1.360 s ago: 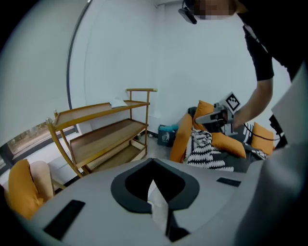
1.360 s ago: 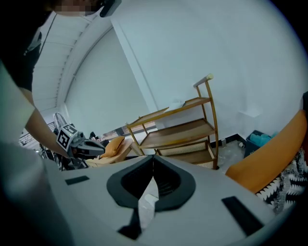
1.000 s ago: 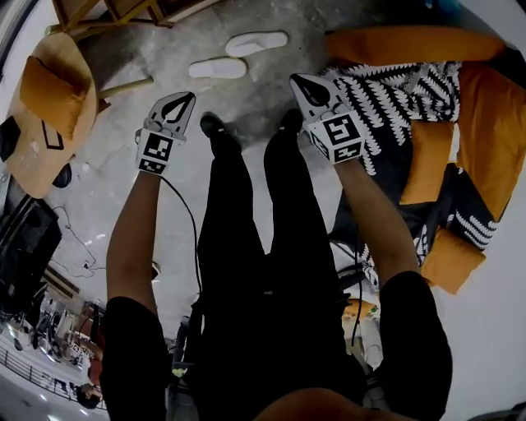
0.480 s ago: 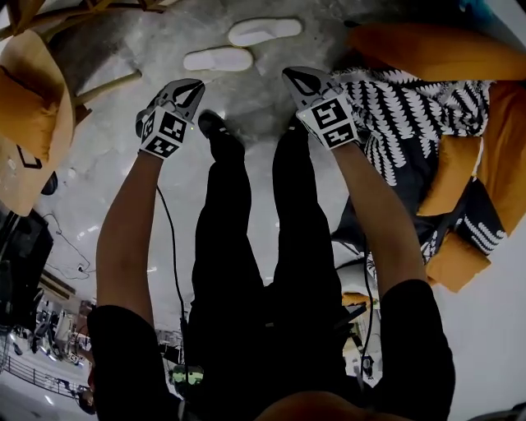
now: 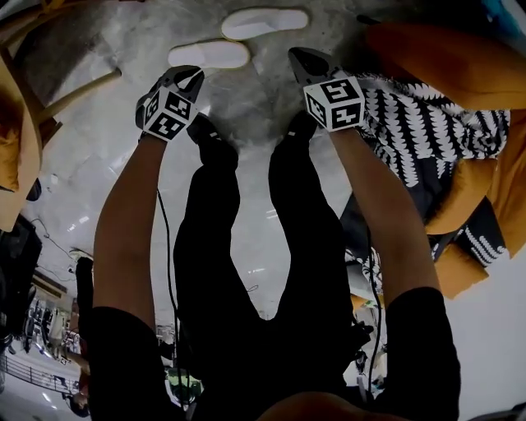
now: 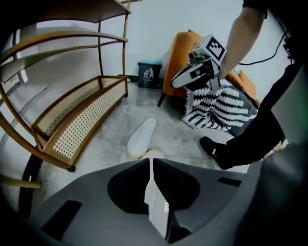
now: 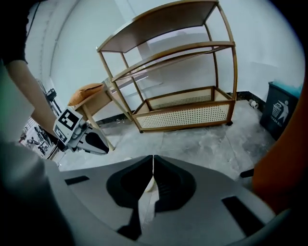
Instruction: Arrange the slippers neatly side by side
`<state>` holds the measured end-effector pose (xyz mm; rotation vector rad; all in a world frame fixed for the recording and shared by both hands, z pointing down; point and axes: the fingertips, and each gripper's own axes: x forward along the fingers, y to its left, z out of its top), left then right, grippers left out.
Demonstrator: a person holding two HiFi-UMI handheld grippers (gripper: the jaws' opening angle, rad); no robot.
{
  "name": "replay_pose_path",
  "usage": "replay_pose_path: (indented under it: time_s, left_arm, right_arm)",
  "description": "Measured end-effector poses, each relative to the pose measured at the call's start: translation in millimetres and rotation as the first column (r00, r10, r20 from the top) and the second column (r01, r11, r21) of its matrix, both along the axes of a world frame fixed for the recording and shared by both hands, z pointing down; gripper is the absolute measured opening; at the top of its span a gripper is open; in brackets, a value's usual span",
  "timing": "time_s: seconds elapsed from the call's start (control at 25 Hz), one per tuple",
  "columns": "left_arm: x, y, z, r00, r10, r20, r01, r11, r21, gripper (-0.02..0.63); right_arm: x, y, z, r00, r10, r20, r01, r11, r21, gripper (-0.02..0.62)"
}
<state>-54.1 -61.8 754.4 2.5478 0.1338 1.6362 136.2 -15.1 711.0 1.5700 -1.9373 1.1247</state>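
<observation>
Two white slippers lie on the grey floor ahead of my feet. The far slipper (image 5: pixel 265 22) and the near slipper (image 5: pixel 209 54) sit apart and staggered, both lying crosswise. My left gripper (image 5: pixel 196 76) hangs just short of the near slipper, jaws shut and empty. My right gripper (image 5: pixel 294 56) is to the right of both slippers, also shut with nothing in it. In the left gripper view the left gripper (image 6: pixel 150 159) points down at one slipper (image 6: pixel 142 137), and the other slipper's edge (image 6: pixel 154 153) peeks over the tips. The right gripper (image 7: pixel 153 156) faces the shelf.
A wooden shelf rack with cane panels (image 6: pixel 77 120) stands left of the slippers. An orange armchair (image 5: pixel 427 49) with a black-and-white throw (image 5: pixel 427 123) is at the right. A dark bin (image 6: pixel 148 74) stands by the wall. My black shoes (image 5: pixel 209 136) are on the floor behind the grippers.
Both grippers have come down toward the floor and closer to the slippers. The slippers have not moved. Both pairs of jaws stay shut.
</observation>
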Motion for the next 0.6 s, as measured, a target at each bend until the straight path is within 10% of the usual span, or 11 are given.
replay_pose_path:
  time_s: [0.36,0.6]
  left_arm:
    - [-3.2,7.3,73.1,0.991,0.127,0.050,-0.128,0.991,0.024,0.100]
    - [-2.6,21.8,124.8,0.924,0.356,0.137,-0.367,0.928,0.062,0.126]
  right_arm:
    - [13.8,-13.2,59.5,1.000,-0.021,-0.009,0.021,1.000,-0.005,0.032]
    - [25.2,-19.0,102.0,1.000,0.004,-0.006,-0.004,1.000,-0.018,0.032]
